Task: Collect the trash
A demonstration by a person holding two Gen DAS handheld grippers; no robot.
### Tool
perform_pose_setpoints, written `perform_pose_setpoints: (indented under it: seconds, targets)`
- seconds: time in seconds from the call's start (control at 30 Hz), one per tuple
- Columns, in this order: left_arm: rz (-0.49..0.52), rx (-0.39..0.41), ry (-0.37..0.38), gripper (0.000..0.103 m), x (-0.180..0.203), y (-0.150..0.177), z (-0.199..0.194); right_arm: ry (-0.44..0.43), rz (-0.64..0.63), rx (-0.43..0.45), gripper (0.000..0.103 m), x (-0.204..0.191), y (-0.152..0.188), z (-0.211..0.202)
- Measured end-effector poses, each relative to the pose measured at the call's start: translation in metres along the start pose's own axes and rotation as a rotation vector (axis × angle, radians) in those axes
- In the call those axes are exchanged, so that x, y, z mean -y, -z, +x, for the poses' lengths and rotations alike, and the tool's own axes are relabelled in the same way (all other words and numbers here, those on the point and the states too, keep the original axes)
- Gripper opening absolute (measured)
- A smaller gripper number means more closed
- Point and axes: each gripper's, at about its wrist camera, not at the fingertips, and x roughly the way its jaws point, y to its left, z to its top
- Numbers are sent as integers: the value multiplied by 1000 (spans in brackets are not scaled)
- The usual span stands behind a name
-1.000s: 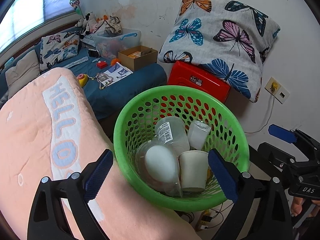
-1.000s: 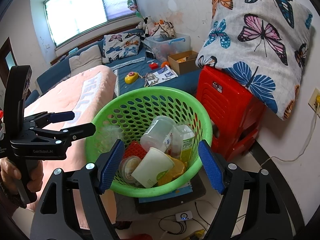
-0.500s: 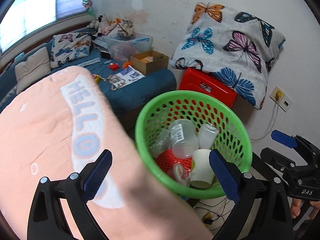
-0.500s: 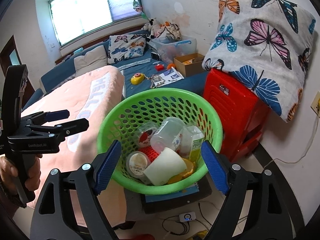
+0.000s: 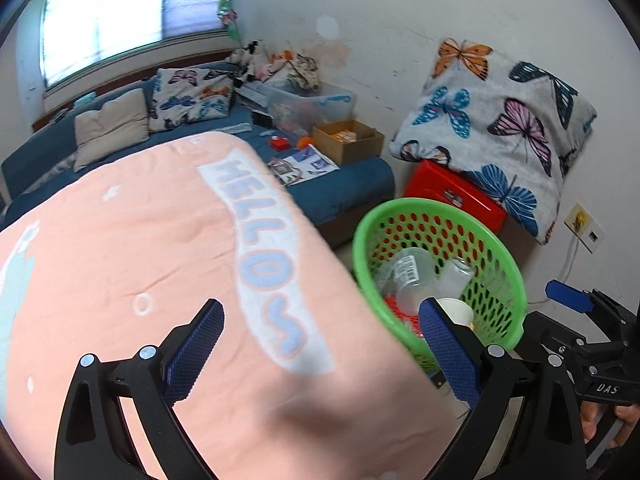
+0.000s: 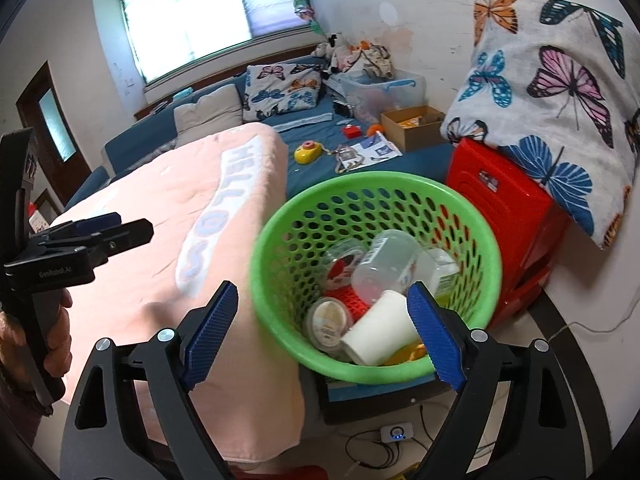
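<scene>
both claws wide and empty, right gripper (image 6: 322, 334) just opened over the green basket (image 6: 280, 236) of bottles and cups; left gripper (image 5: 320, 348) above pink blanket (image 5: 120, 240), seeking more trash.

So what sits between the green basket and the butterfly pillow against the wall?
A red plastic stool: the green basket stands beside it, and the butterfly pillow rests on top of it. The right wrist view shows this best.

Left gripper (image 5: 320, 344) swung off the green basket (image 5: 516, 280) and out over the pink blanket (image 5: 140, 248). Right gripper (image 6: 320, 332) drawn back slightly, jaws just opening wider, nothing between them.
</scene>
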Motion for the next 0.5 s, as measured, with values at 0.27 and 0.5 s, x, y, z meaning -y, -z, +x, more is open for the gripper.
perform_pose_setpoints:
  seconds: [0.27,0.5]
  targets:
    - [-62,13,-46,95,-33,10,-21,-30,-26,-3,89,-26,-1,2]
    - [-112,20,-86,95,-58,23,-40,-45,-46,-9,91,-45,-2,0]
